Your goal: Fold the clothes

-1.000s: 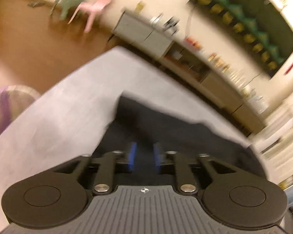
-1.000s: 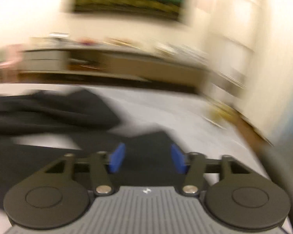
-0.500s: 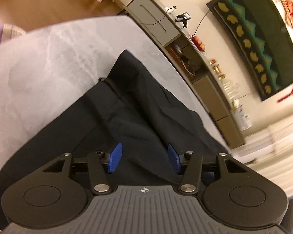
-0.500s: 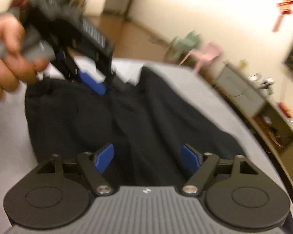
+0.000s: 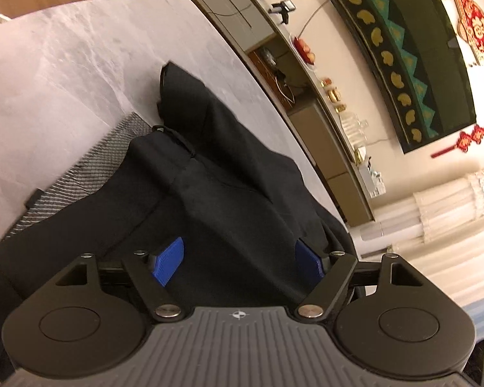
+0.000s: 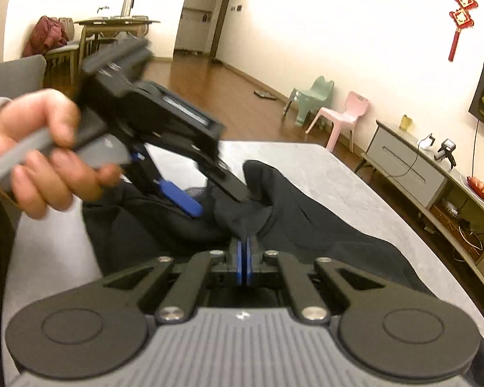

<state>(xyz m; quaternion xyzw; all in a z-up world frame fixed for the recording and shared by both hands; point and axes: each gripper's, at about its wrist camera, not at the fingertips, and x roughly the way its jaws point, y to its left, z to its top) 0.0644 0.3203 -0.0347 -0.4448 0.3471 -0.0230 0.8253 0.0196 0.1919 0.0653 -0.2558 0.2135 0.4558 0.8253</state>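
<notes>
Now right gripper (image 6: 244, 258) fingers pinch black garment (image 6: 306, 222); left gripper (image 5: 238, 258) spread above.

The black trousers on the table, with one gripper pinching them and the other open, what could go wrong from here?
1. The right gripper pinches only a small bunched ridge of the black trousers; a pull may slip it free or lift just one layer.
2. The left gripper hovers with jaws wide open, so the cloth could drag unevenly.
3. The trousers lie close to the table edge and might slide off.
</notes>
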